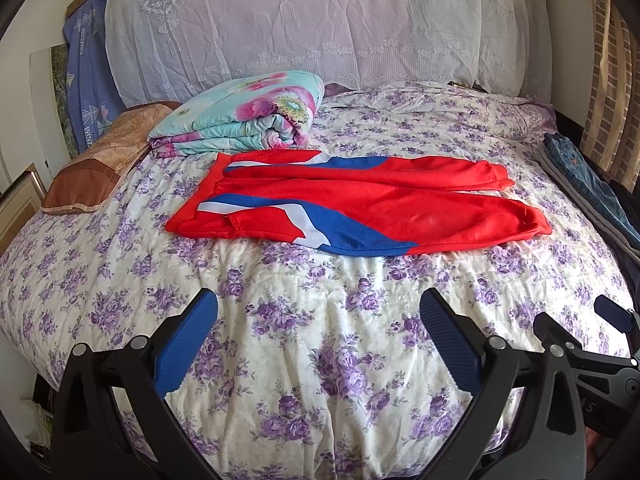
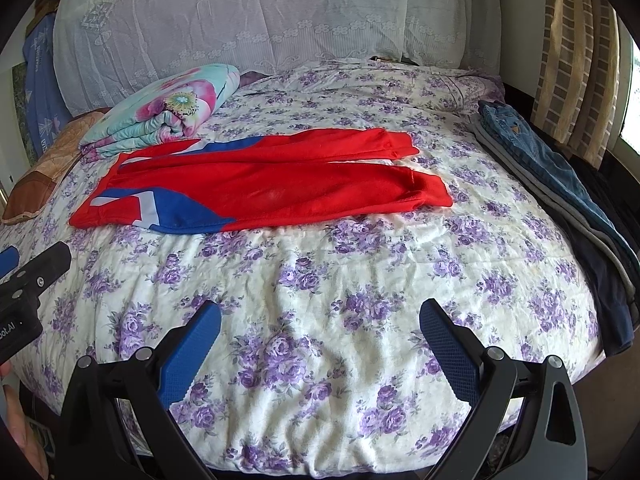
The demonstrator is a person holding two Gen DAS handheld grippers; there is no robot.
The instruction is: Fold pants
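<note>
Red pants (image 1: pixel 360 204) flat on bed (image 1: pixel 320 340), both tongs wide apart, empty. Slippery cloth, legs not lined up; fold prob. goes crooked.

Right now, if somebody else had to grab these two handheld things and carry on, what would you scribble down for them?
Left gripper: open, empty, hovering over the near part of the bed.
Right gripper: open, empty, alongside it to the right.
Red pants: spread flat across the middle of the bed, waistband toward the left, both legs running to the right side by side, cuffs at the right end. Neither gripper touches them.
Nearby: folded floral blanket behind the waistband, a stack of jeans and other clothes along the bed's right edge.
Done: pants laid out, no fold visible.
Left: all the folding.
</note>
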